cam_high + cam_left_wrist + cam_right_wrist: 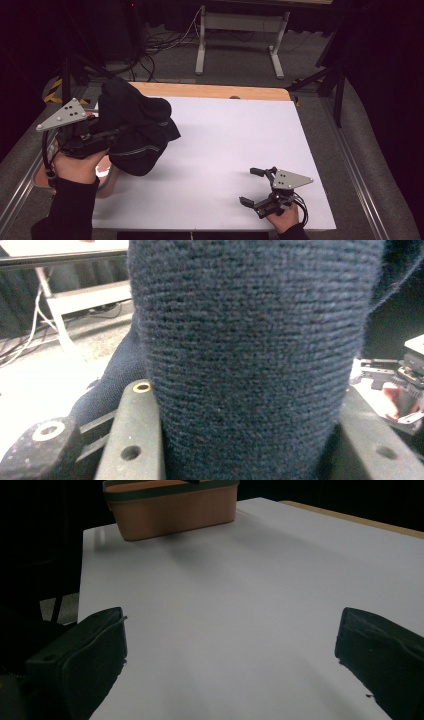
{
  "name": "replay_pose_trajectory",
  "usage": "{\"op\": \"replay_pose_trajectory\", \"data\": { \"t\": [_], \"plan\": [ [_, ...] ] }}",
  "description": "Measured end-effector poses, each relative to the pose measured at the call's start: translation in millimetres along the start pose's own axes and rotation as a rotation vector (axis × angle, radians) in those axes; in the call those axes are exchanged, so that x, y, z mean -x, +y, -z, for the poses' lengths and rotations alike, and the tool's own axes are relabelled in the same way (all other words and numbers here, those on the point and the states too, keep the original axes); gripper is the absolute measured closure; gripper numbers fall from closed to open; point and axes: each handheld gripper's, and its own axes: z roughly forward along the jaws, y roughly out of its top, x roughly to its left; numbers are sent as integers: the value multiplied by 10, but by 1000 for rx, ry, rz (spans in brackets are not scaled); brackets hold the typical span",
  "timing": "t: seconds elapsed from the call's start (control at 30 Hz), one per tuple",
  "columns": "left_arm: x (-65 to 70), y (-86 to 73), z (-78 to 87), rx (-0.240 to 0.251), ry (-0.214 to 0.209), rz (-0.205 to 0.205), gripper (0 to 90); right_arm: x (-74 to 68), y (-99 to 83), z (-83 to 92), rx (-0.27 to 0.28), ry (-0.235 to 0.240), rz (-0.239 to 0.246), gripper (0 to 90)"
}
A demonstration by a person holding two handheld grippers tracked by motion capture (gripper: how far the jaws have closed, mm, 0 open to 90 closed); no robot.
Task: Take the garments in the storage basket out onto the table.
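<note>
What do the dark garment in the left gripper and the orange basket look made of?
Dark garment: knitted fabric, probably wool or acrylic; fine ribbed rows and a slightly fuzzy matte surface show between the jaws of the left gripper. Orange basket: likely moulded plastic; smooth, even wall with a faint sheen and a darker rim band, though the exact material is unclear.

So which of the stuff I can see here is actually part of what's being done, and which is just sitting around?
In use:
- dark knitted garment, bunched up and held off the white table
- left claw, shut on the garment
- orange basket at the table's left edge, probably part of the job

Just about:
- right claw, open, with nothing between its jaws
- white desk frame on the floor behind
- floor cables
</note>
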Motion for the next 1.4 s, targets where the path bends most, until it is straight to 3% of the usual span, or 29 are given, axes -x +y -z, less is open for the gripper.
{"op": "replay_pose_trajectory", "data": {
  "t": [0.3, 0.83, 1.03, 1.4],
  "plan": [
    [80, 6, -219, -5, -28, -14, 582, 1, -1, 5, 0, -1, 0, 9],
    [188, -2, -668, -10, -109, 4, 580, 0, 2, 19, 4, 2, 4, 9],
    [181, -41, -831, 5, -143, 32, 578, 0, 1, 22, 5, 3, 5, 9],
    [173, -135, -1128, -14, -142, 39, 577, 4, 0, 23, 6, 6, 3, 9]
  ]
}}
